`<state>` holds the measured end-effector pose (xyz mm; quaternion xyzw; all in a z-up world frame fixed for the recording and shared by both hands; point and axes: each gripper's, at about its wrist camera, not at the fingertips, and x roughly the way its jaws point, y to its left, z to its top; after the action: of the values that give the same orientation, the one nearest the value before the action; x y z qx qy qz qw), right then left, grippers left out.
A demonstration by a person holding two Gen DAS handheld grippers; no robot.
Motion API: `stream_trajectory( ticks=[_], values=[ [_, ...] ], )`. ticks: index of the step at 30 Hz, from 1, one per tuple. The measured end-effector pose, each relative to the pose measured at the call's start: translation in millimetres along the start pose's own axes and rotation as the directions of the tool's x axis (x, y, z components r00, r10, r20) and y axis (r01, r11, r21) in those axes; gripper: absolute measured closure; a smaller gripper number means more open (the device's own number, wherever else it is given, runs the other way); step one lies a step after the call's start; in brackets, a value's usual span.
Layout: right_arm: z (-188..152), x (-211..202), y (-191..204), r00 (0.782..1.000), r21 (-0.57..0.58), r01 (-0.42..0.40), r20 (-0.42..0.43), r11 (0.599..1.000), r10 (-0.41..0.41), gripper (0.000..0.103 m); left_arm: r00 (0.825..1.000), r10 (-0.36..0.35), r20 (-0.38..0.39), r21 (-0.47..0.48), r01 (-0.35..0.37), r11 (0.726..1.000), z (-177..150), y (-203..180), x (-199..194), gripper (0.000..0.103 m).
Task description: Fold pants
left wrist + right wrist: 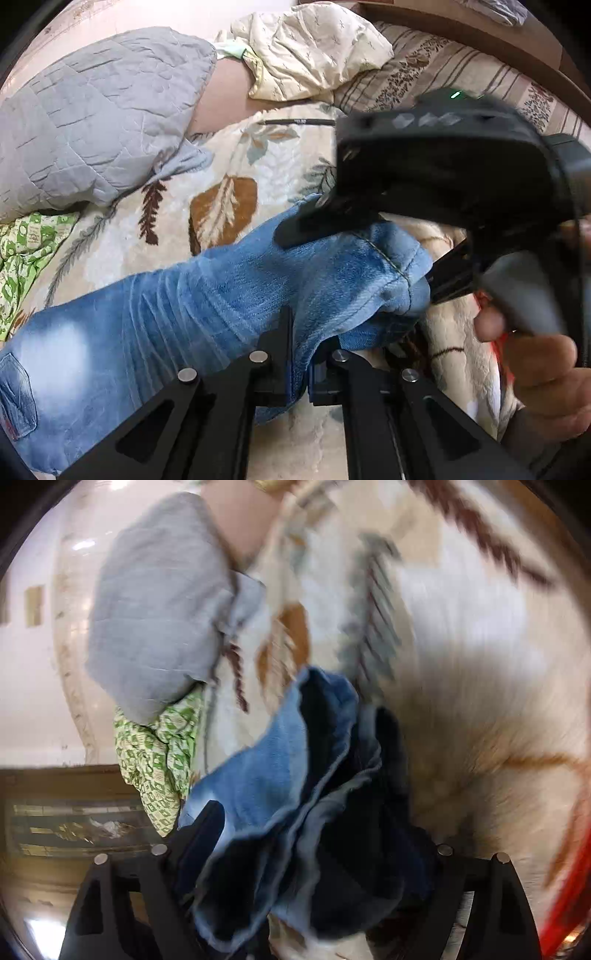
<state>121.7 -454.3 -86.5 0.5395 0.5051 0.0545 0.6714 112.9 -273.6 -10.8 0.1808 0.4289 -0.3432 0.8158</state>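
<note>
Blue denim pants (207, 295) lie across a leaf-patterned blanket (229, 162) on the bed. My left gripper (300, 369) is shut on the pants, the denim pinched between its jaws near the leg hem. My right gripper shows in the left wrist view (424, 206) just above the hem end, a hand on its handle. In the blurred right wrist view the pants (288, 794) bunch over my right gripper (306, 867), which is shut on the denim; its fingertips are hidden by cloth.
A grey quilted pillow (92, 110) lies at the left, a green patterned cloth (22, 251) below it. A cream crumpled cover (306, 48) and a striped pillow (443, 70) lie at the back. A black pen (299, 121) rests on the blanket.
</note>
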Motion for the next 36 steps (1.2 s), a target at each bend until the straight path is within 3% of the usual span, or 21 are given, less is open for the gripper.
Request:
stream_trajectory(
  ticks=[2, 5, 6, 8, 9, 11, 15, 19, 20, 22, 24, 27, 28, 29, 31, 32, 36],
  values=[
    [-1, -1, 0, 0.999, 0.002, -0.038, 0.009, 0.999, 0.038, 0.056, 1.0, -0.01, 0.0, 0.017, 0.01, 1.0, -3, -4, -1, 0.098],
    [-3, -8, 13, 0.999, -0.059, -0.011, 0.05, 0.998, 0.014, 0.082, 0.999, -0.038, 0.001, -0.002, 0.038, 0.999, -6, 0, -4, 0.098],
    [-4, -13, 22, 0.997, -0.096, -0.002, 0.078, 0.995, 0.01, 0.087, 0.999, -0.044, 0.006, -0.013, 0.044, 0.999, -6, 2, -7, 0.098],
    [-12, -26, 52, 0.99, -0.225, 0.021, 0.141, 0.974, 0.012, 0.088, 0.998, -0.056, 0.04, -0.032, 0.057, 0.998, -1, 4, -19, 0.098],
    [-22, -32, 77, 0.985, -0.32, 0.039, 0.174, 0.947, 0.019, 0.088, 0.996, -0.059, 0.06, -0.044, 0.062, 0.997, 1, 6, -28, 0.098],
    [-37, -36, 105, 0.976, -0.397, 0.078, 0.217, 0.915, 0.011, 0.088, 0.993, -0.073, 0.087, -0.07, 0.08, 0.994, 2, 12, -44, 0.098],
    [-71, -8, 170, 0.98, -0.564, 0.07, 0.194, 0.823, 0.049, 0.088, 0.984, -0.071, 0.164, -0.176, 0.1, 0.979, -19, 42, -79, 0.098],
    [-110, 55, 219, 0.992, -0.682, 0.032, 0.111, 0.731, 0.06, 0.088, 0.974, -0.047, 0.222, -0.365, 0.128, 0.922, -67, 97, -101, 0.098],
    [-116, 69, 225, 0.993, -0.718, -0.02, 0.068, 0.696, 0.099, 0.085, 0.972, -0.047, 0.229, -0.4, 0.138, 0.906, -77, 108, -103, 0.098],
    [-125, 102, 231, 0.995, -0.735, -0.041, 0.034, 0.677, 0.097, 0.084, 0.971, -0.048, 0.234, -0.492, 0.161, 0.856, -103, 137, -99, 0.098],
    [-124, 132, 231, 0.999, -0.723, -0.033, -0.006, 0.69, 0.042, 0.073, 0.974, -0.074, 0.216, -0.594, 0.191, 0.782, -129, 167, -80, 0.098],
    [-121, 124, 227, 0.997, -0.715, -0.079, -0.042, 0.694, 0.07, 0.056, 0.977, -0.121, 0.178, -0.714, 0.212, 0.667, -158, 194, -55, 0.098],
    [-121, 116, 228, 0.996, -0.727, -0.086, -0.04, 0.682, 0.083, 0.038, 0.98, -0.115, 0.163, -0.735, 0.198, 0.648, -164, 199, -51, 0.098],
    [-124, 108, 230, 0.995, -0.739, -0.084, -0.023, 0.668, 0.1, 0.024, 0.977, -0.135, 0.165, -0.761, 0.213, 0.613, -171, 205, -47, 0.098],
    [-124, 90, 225, 0.993, -0.745, -0.059, 0.025, 0.664, 0.116, 0.023, 0.967, -0.174, 0.186, -0.806, 0.251, 0.536, -182, 212, -42, 0.098],
    [-120, 83, 218, 0.992, -0.729, -0.041, 0.054, 0.683, 0.118, 0.023, 0.966, -0.175, 0.188, -0.814, 0.253, 0.523, -184, 211, -43, 0.098],
    [-113, 55, 203, 0.97, -0.694, -0.151, 0.035, 0.704, 0.242, 0.023, 0.972, -0.156, 0.176, -0.797, 0.234, 0.557, -178, 205, -49, 0.098]
  ],
)
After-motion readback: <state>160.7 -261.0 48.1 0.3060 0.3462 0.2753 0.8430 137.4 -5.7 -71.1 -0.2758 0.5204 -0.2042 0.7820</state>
